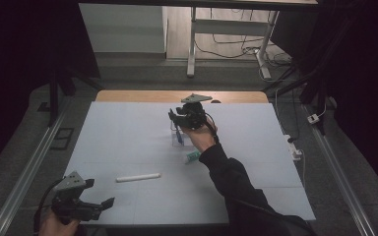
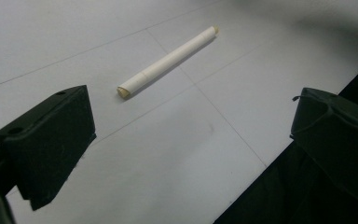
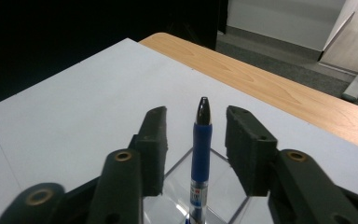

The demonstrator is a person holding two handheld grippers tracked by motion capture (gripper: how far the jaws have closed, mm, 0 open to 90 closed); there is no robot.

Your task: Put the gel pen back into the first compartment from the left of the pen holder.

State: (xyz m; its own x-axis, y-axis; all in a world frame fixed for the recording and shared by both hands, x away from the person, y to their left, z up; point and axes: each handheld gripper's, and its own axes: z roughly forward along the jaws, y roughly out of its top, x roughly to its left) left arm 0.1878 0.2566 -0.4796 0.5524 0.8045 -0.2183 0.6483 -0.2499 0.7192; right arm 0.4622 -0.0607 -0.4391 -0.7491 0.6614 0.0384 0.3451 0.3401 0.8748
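right gripper: jaws spread either side of the blue pen, not touching
pen: upright in clear box, black tip, mid-worktop
left gripper: wide apart, white tube ahead

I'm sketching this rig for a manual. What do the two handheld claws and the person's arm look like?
Both the left claw and the right claw are black with blocky jaws, each topped by a grey three-cornered plate and trailing a black cable. The right claw's links carry brass-coloured rivets. The right arm wears a dark sleeve.
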